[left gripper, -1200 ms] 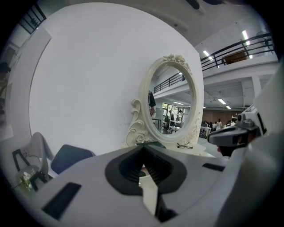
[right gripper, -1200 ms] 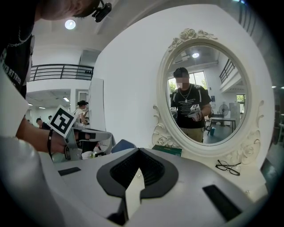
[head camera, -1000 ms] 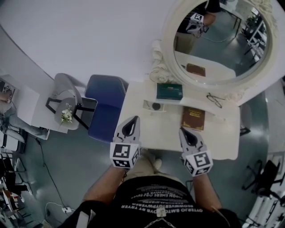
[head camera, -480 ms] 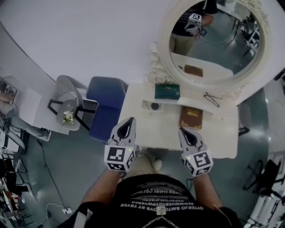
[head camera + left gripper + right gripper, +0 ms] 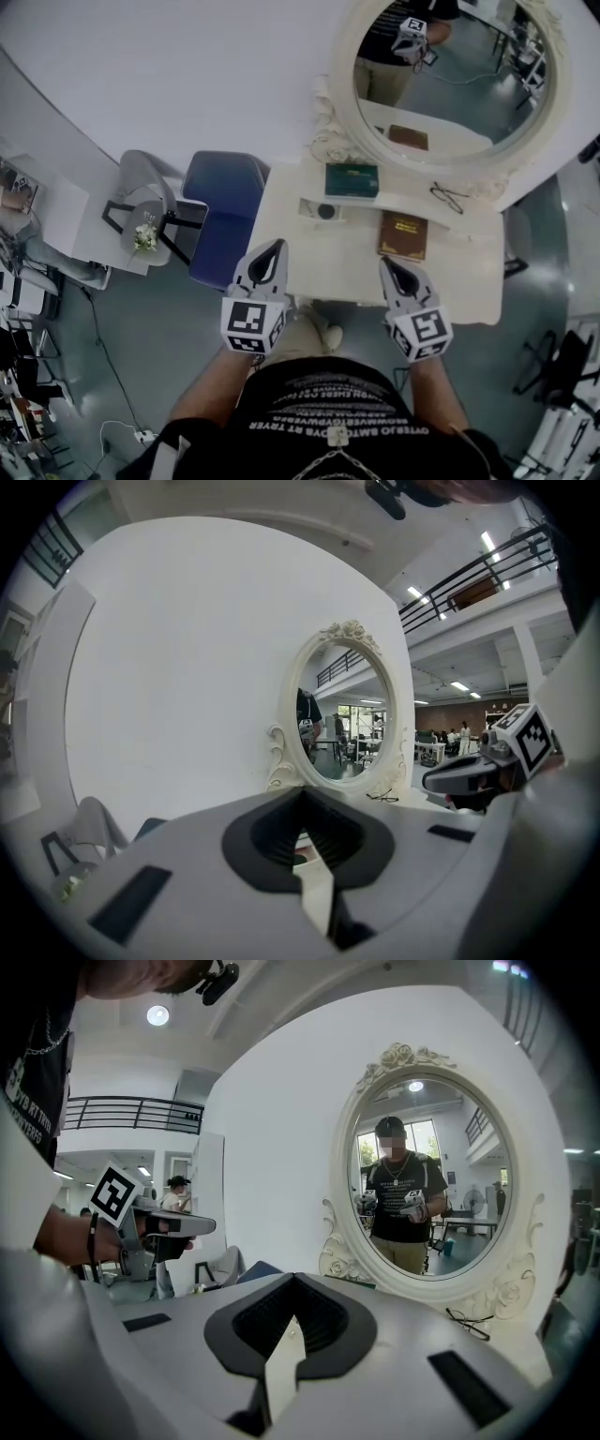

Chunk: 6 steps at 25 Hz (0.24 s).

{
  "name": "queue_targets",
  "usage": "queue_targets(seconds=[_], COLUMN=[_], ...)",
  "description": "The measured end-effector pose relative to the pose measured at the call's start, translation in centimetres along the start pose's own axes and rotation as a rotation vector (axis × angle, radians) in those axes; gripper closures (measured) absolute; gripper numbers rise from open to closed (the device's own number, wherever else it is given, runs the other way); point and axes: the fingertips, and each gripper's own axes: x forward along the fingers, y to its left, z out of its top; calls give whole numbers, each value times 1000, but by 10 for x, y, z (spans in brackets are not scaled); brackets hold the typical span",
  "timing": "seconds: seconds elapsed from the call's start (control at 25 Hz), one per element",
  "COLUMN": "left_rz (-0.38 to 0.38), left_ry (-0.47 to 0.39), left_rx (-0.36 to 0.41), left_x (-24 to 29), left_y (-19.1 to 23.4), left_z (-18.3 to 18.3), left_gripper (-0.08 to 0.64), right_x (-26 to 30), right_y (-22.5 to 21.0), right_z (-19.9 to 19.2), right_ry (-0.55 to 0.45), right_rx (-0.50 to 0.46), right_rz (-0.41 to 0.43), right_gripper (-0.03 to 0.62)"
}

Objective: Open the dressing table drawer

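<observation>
Left gripper view shows the left gripper (image 5: 302, 799) with its jaws pressed together and nothing between them. In the right gripper view the right gripper (image 5: 295, 1283) is just as closed and just as empty. Seen from the head view, both are held side by side, pointing forward over the near edge of the white dressing table (image 5: 337, 267), touching nothing.

On the tabletop beyond the right gripper lies a brown book (image 5: 403, 235). Further back sit a green box (image 5: 352, 179) and a pair of glasses (image 5: 448, 198), beneath the oval mirror (image 5: 450, 75). A blue chair (image 5: 225, 211) stands just beside the table's left side.

The drawer itself shows in no view. It is most likely set in the front face under the near edge, hidden beneath the grippers and the person's body.

The task appears to be at the approach, with no handle reached yet. To do it well, one gripper probably needs to drop below the table's edge, open its jaws and come squarely onto the drawer's pull. The draw should run straight back, level with the tabletop, so the drawer does not bind. The person stands close and may need to give it room.
</observation>
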Motion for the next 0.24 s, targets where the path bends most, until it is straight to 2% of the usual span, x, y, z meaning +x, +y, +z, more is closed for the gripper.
queue_targets(seconds=[0.24], left_rz=[2], left_ry=[29], left_rx=[-7], left_x=[-4], left_y=[-4], left_z=[-6], left_gripper=[557], right_x=[-4], right_y=[2], right_z=[1], right_ry=[5], right_rx=[-1], right_rz=[6], right_gripper=[591])
